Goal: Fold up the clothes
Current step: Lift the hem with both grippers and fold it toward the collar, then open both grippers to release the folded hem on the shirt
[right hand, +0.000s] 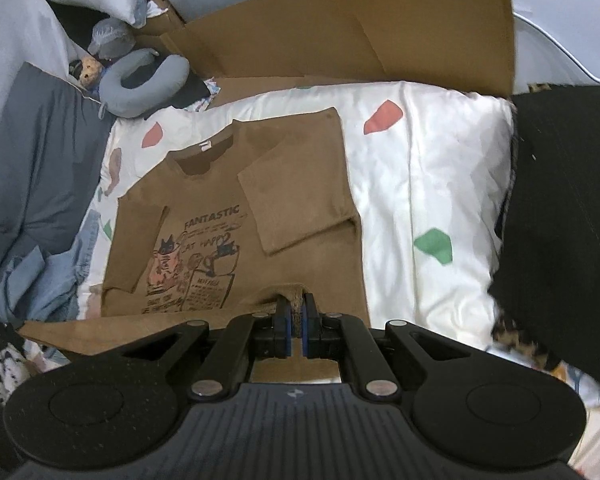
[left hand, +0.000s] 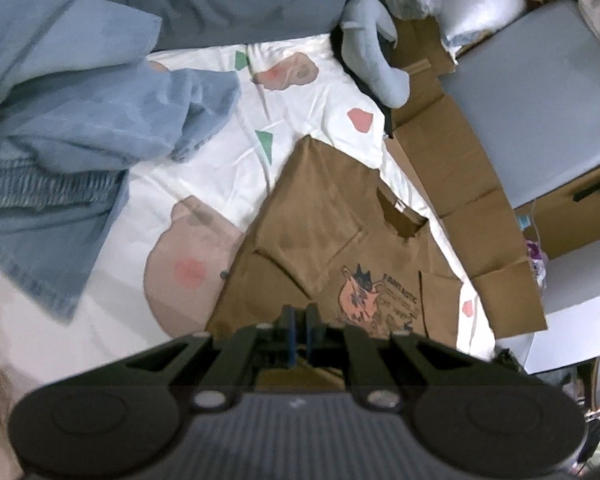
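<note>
A brown T-shirt point(right hand: 236, 216) with a cat print and the word FANTASTIC lies spread on a bed covered by a white quilt point(right hand: 420, 184) with red and green patches. Both sleeves are folded in over the chest, and the collar points away from the right wrist camera. The right gripper point(right hand: 296, 320) has its jaws clenched on a bunched bit of the shirt's near hem, the brown cloth pinched between the blue pads. The left gripper point(left hand: 299, 334) also has its jaws closed at the shirt's near edge; brown cloth lies right at and under the tips, but the blur makes it hard to see cloth between the pads. In the left wrist view a crumpled pile of light blue denim point(left hand: 80, 128) lies on the quilt to the left of the shirt, apart from it. A grey neck pillow point(right hand: 144, 80) rests beyond the collar, beside flattened cardboard point(right hand: 340, 28) along the bed's far side.
</note>
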The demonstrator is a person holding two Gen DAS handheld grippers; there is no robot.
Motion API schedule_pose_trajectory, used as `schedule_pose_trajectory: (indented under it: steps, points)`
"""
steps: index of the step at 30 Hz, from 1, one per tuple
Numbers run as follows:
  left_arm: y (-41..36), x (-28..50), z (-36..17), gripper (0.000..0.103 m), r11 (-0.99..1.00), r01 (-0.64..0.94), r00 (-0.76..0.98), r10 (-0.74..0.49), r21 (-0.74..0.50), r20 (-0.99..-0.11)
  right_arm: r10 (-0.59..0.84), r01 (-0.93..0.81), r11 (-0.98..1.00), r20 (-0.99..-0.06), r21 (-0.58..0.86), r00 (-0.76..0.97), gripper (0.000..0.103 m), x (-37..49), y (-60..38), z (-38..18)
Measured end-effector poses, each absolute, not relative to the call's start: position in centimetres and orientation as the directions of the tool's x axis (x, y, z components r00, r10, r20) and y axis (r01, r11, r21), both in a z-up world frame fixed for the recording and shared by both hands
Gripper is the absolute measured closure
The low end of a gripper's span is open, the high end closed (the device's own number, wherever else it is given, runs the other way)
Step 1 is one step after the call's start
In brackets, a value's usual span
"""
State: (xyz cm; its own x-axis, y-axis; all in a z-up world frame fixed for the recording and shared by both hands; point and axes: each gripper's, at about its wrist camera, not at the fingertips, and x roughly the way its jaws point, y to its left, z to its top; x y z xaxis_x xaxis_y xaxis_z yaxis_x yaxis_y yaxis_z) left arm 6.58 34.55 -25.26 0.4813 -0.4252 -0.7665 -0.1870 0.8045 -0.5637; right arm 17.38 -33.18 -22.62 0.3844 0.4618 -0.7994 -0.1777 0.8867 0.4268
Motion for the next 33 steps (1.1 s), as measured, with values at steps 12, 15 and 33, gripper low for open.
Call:
schedule_pose_trajectory:
  steps: [12, 15, 33]
  points:
    - [33.0, 12.3, -29.6, 0.098, 0.847, -0.161, 0.444, -0.396, -0.506, -0.804, 0.421, -0.226, 0.905, -0.837, 0.361, 0.350, 0.101, 23.0, -31.0, -26.9]
    - [32.7, 13.6, -30.7, 0.098, 0.856, -0.154, 0.437, -0.388, -0.493, -0.811, 0.412, -0.230, 0.908, -0.842, 0.349, 0.349, 0.101, 24.1, -30.6, -27.9]
    - [30.9, 15.3, -30.6, 0.052, 0.925, -0.098, 0.401, -0.302, -0.368, -0.865, 0.282, -0.185, 0.957, -0.874, 0.225, 0.395, 0.063, 25.5, -30.4, -27.4]
